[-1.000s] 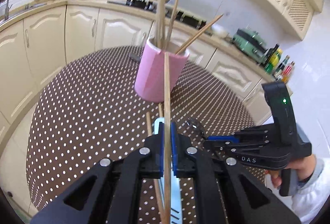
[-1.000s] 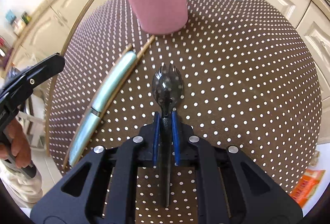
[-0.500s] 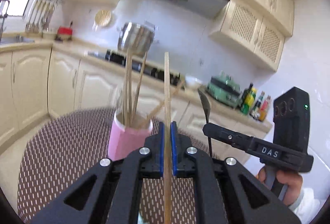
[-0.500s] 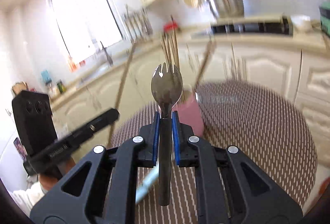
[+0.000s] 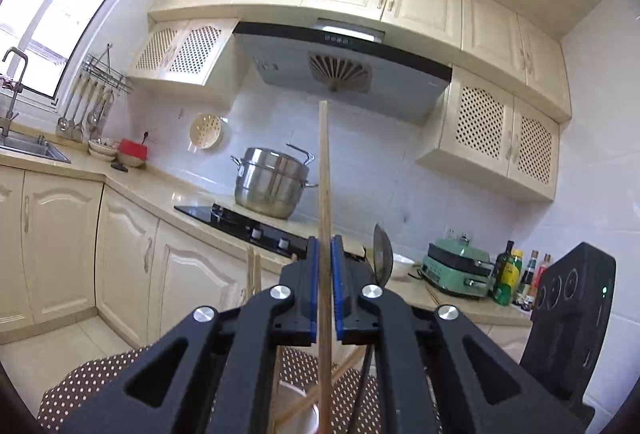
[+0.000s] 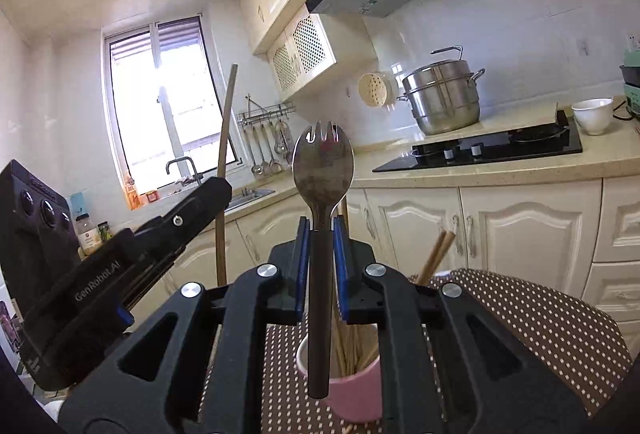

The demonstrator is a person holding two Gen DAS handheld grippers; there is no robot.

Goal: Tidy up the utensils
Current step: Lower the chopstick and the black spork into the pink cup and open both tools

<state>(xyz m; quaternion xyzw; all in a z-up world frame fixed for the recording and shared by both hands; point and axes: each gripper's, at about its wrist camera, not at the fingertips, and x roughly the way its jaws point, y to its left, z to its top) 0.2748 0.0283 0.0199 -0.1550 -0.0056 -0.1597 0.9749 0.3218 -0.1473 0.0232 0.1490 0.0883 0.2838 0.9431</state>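
In the left wrist view, the left gripper (image 5: 325, 286) hides most of the pink cup (image 5: 298, 412), and its jaws pinch an upright wooden chopstick (image 5: 323, 194) whose lower end reaches into the cup. In the right wrist view, the right gripper (image 6: 320, 266) clamps a metal spork (image 6: 322, 170) by its dark handle, tines up, handle tip hanging just over the pink cup's near rim on the polka-dot table (image 6: 532, 318), the cup's base cut off behind the gripper body.

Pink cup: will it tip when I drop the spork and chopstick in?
Possibly. The pink cup looks small and light, and its chopsticks lean far past the rim, raising its balance. The spork in the right gripper seems heavier metal, so lower it gently rather than dropping.
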